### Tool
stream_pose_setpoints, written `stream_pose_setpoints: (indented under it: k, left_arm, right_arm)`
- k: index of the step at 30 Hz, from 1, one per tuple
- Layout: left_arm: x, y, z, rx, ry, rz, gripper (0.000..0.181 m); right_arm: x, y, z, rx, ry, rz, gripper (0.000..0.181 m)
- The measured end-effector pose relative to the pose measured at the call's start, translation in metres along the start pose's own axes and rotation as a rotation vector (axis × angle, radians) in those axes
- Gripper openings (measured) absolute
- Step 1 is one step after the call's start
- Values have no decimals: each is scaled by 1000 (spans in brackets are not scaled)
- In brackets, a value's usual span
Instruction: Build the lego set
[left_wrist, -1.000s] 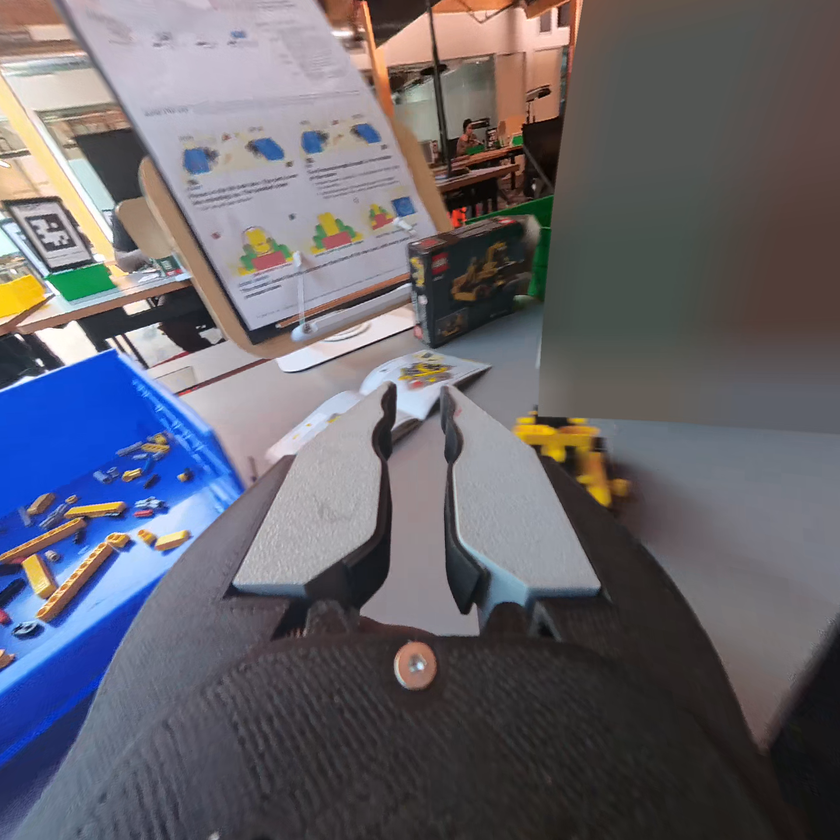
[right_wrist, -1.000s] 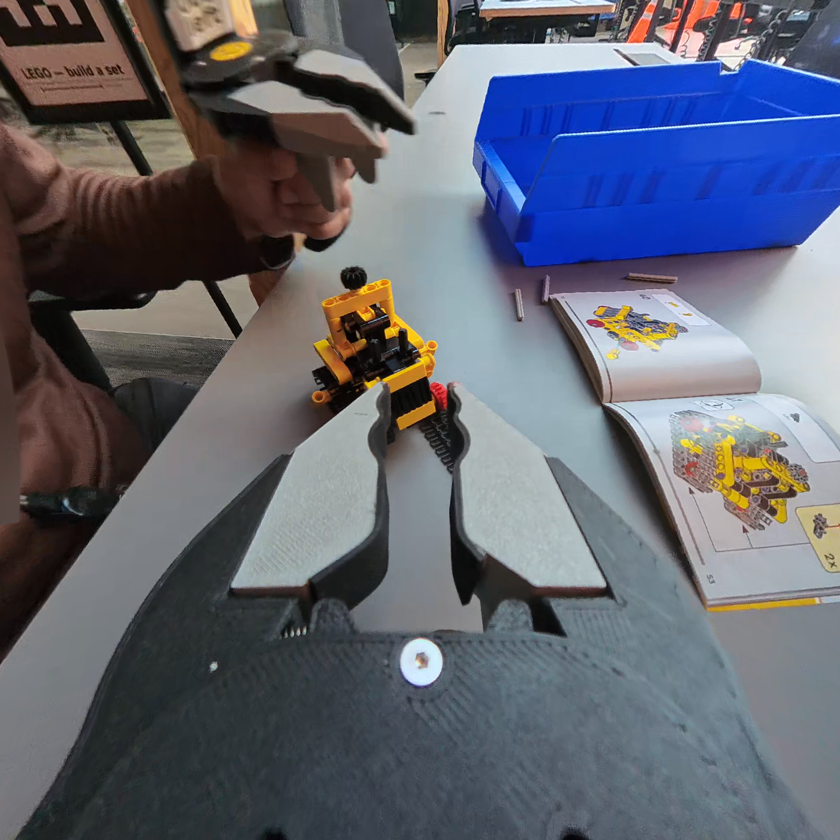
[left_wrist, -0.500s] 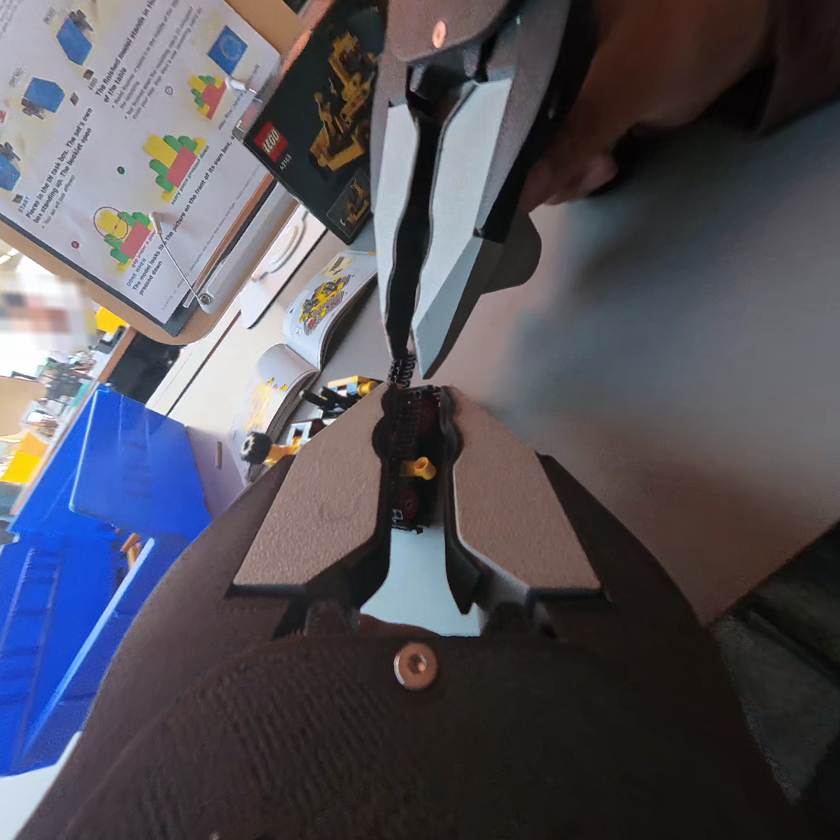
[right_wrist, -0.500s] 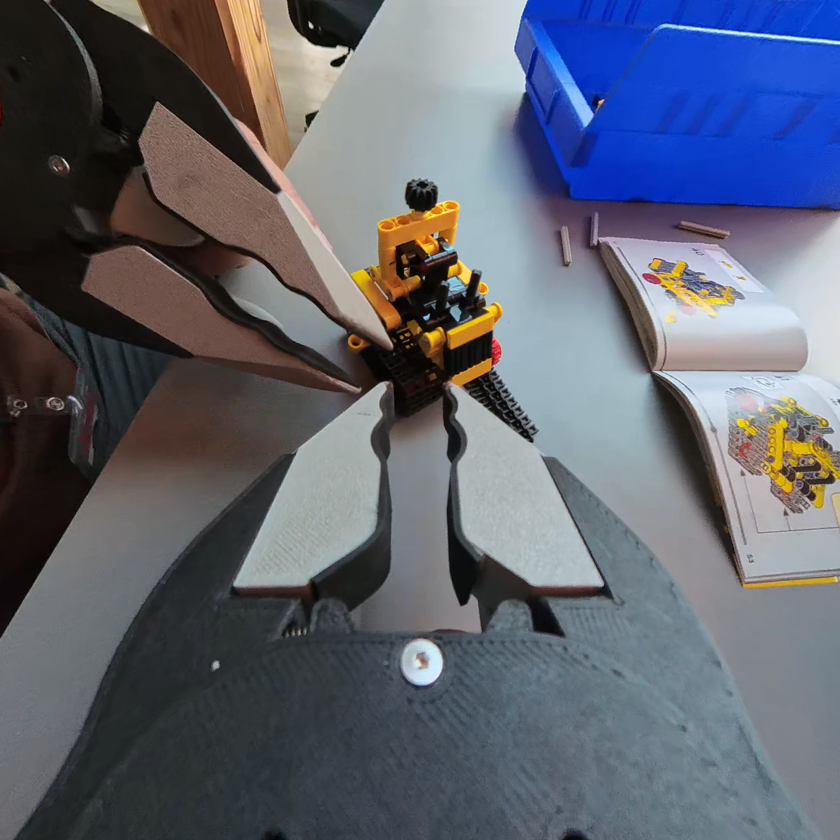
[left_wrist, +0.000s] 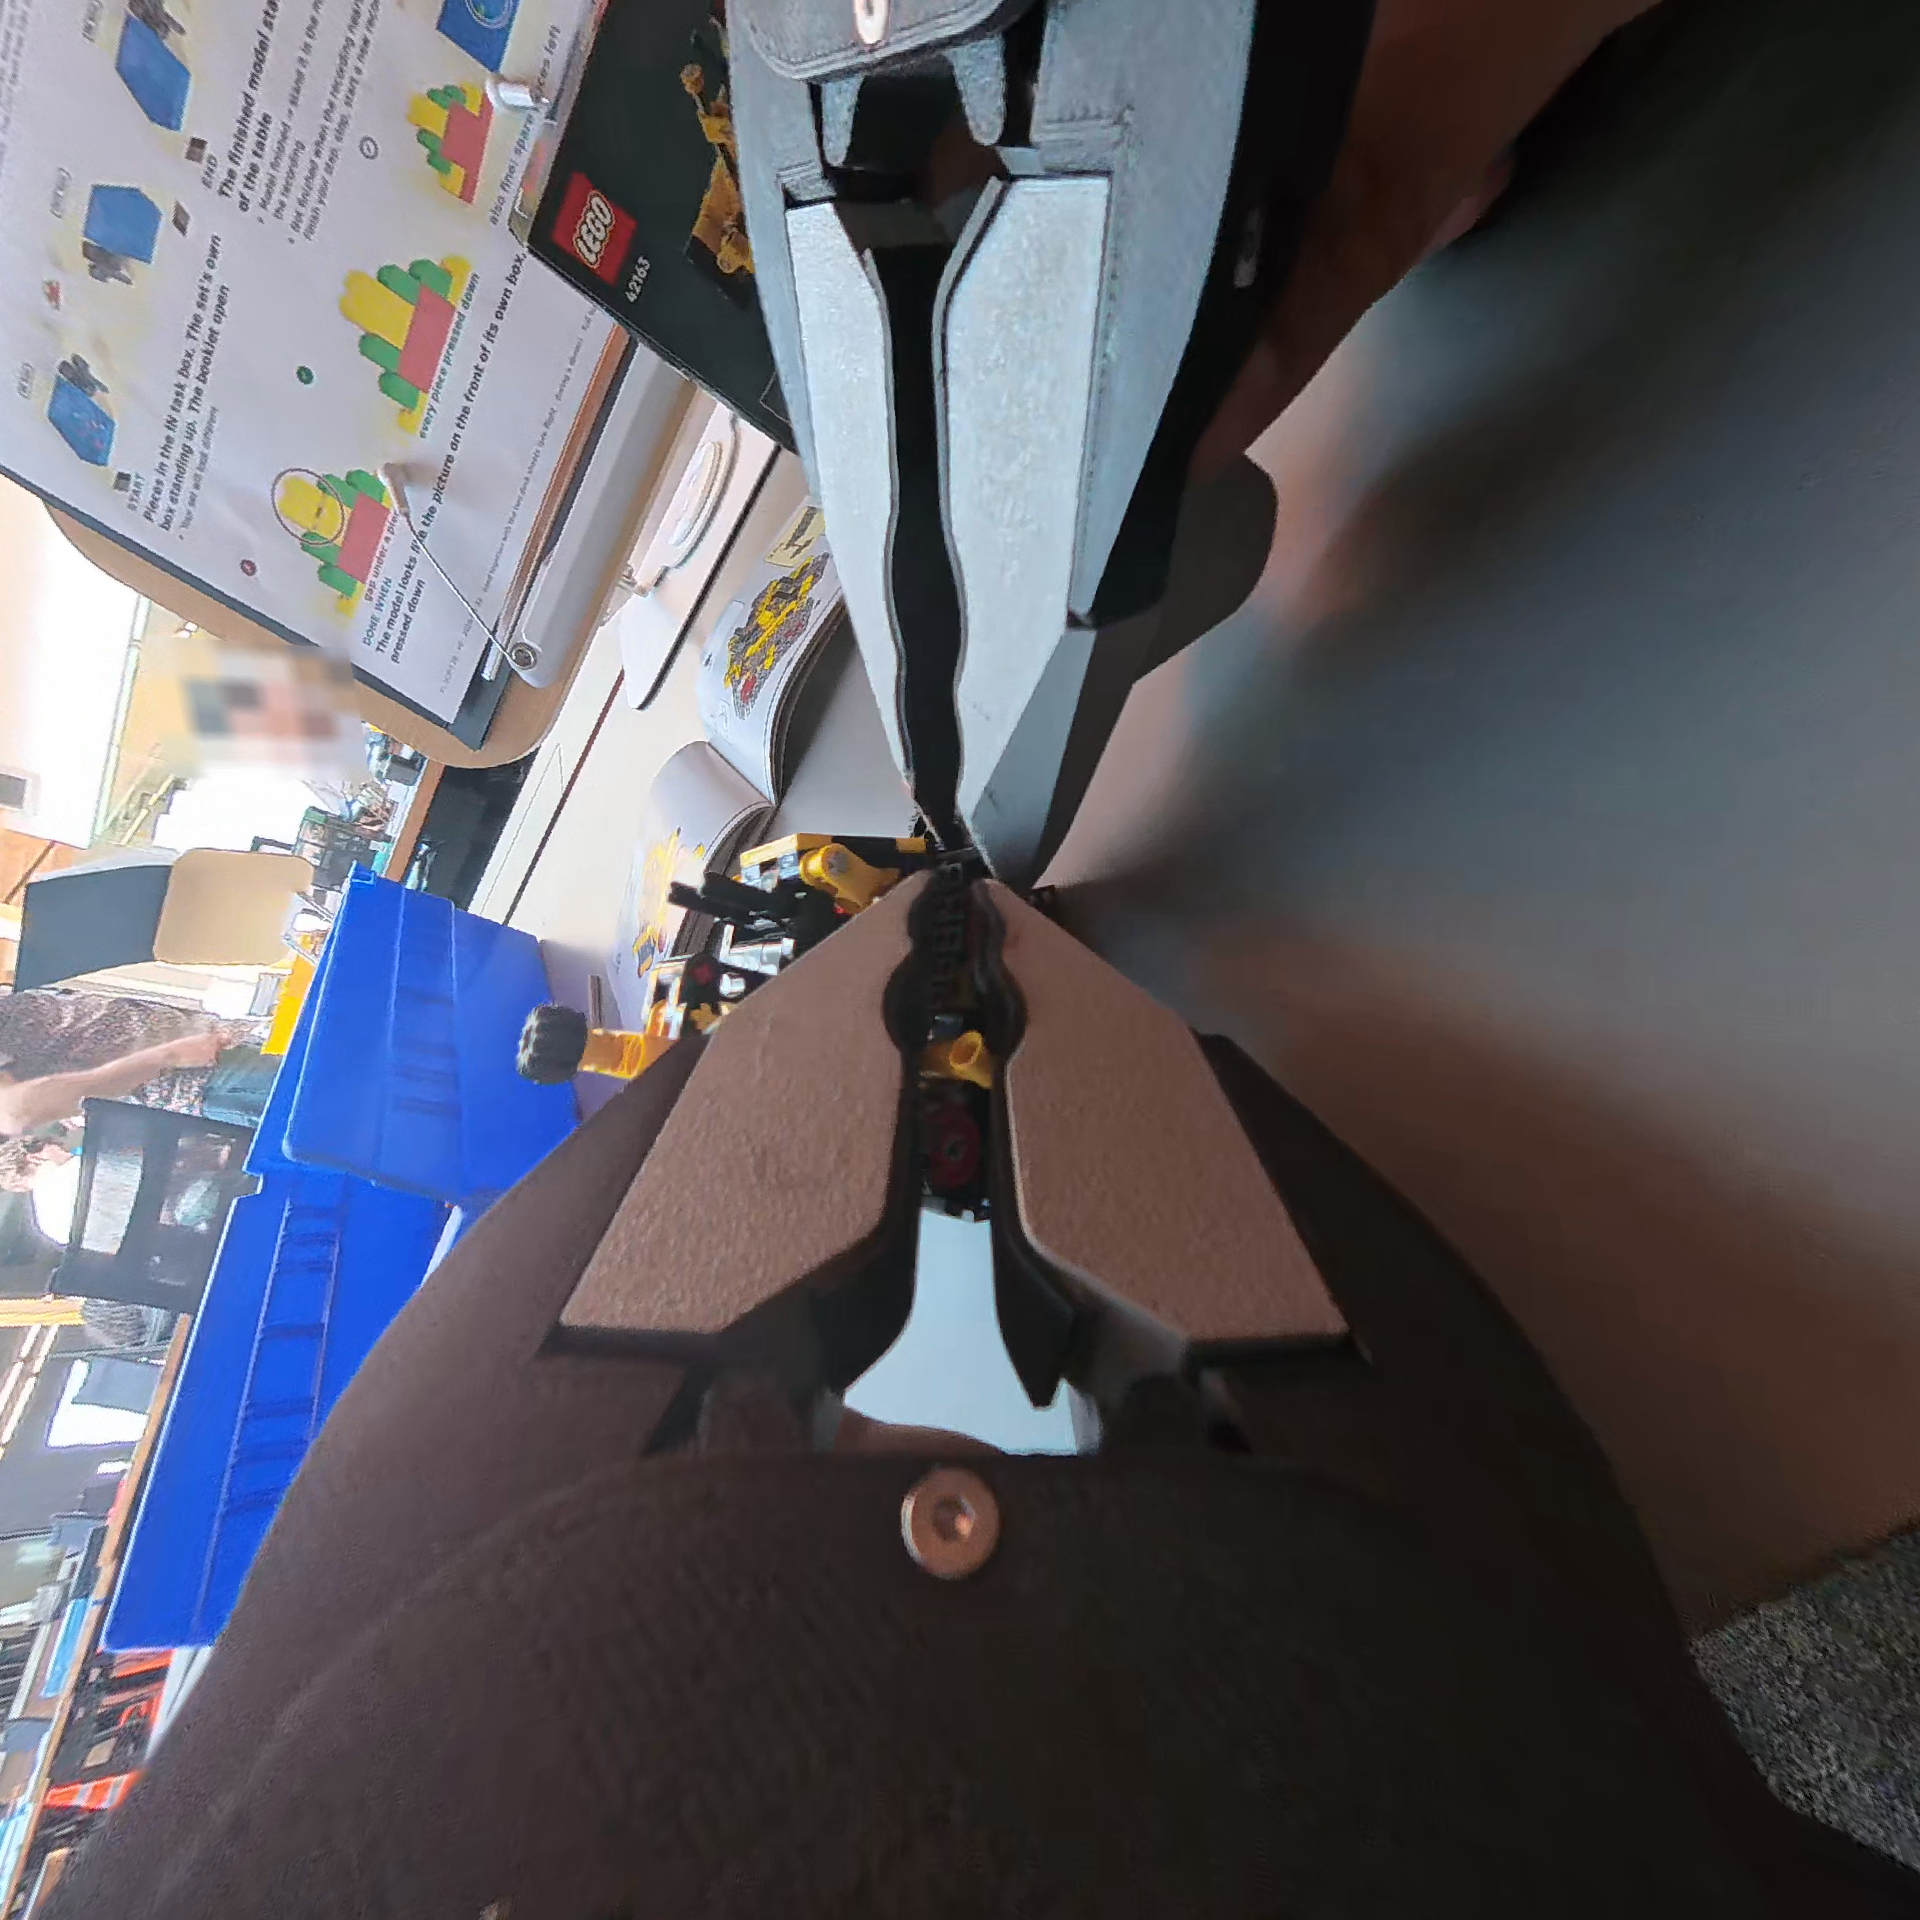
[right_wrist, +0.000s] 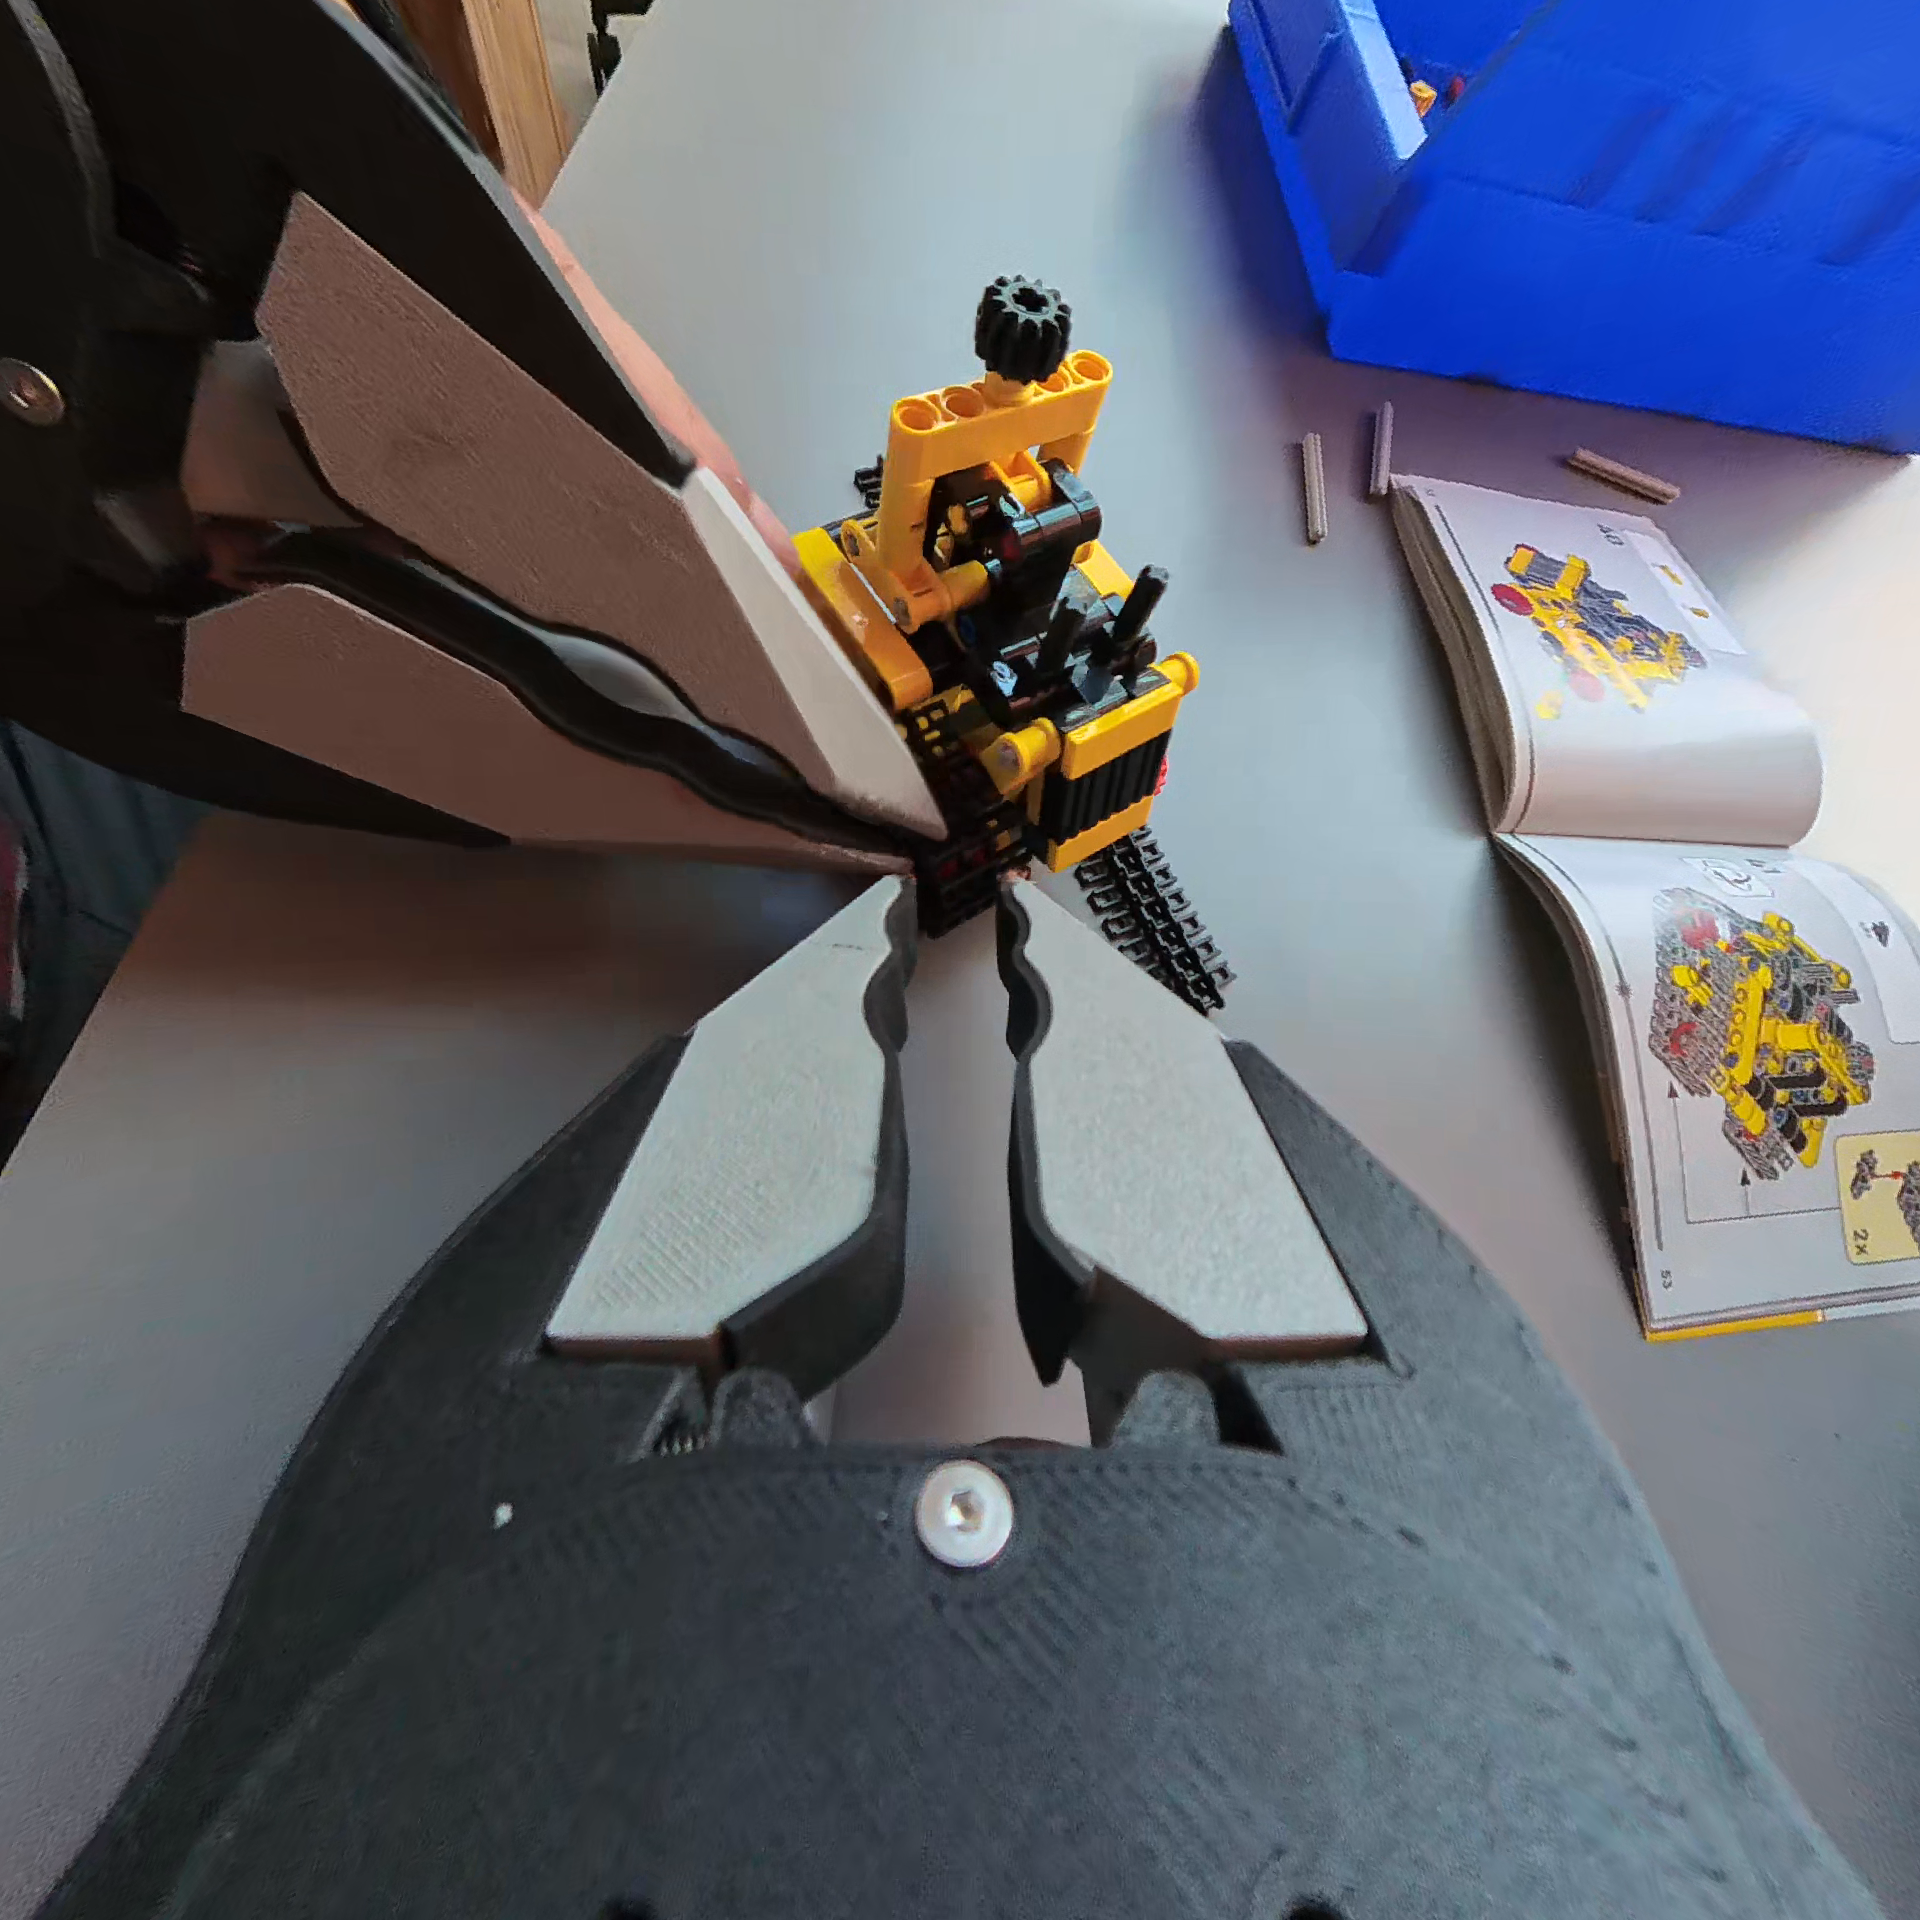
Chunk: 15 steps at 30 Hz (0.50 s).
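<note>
A yellow and black lego bulldozer model (right_wrist: 997, 623) stands on the grey table (right_wrist: 1039, 156), with a black gear on top. A black track strip (right_wrist: 1153, 925) hangs loose along its right side. My left gripper (right_wrist: 914, 847) comes in from the left and is shut on the model's left track side. In the left wrist view (left_wrist: 954, 914) black track links, a yellow pin and a red part sit between its fingers. My right gripper (right_wrist: 958, 899) is closed on the near end of the left track. It also shows in the left wrist view (left_wrist: 940, 826), tip to tip with the left.
An open instruction booklet (right_wrist: 1662, 831) lies to the right of the model. A blue parts bin (right_wrist: 1610, 208) stands at the far right, with thin brown axles (right_wrist: 1314, 488) in front of it. The lego box (left_wrist: 644, 239) and an instruction board (left_wrist: 291, 312) stand behind. The grippers are tip to tip, or close to it.
My left gripper came down from the air, rolled onto its side and closed on the model's left track. My right gripper moved in to the track's near end and narrowed.
</note>
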<state>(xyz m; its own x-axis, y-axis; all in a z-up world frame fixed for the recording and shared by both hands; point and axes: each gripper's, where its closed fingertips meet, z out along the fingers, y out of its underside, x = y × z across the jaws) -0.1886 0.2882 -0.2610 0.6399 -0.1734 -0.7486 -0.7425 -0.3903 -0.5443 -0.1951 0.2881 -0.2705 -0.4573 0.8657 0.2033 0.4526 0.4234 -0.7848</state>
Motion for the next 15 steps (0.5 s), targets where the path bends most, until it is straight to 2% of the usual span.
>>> stream_pose_setpoints:
  k: [4,15]
  left_arm:
    - [0,2,1,-13,-3,11,0]
    - [-2,5,-3,-7,-17,8,0]
  right_arm:
    - [2,0,0,2,22,-6,3]
    - [1,-2,2,1,81,-99,4]
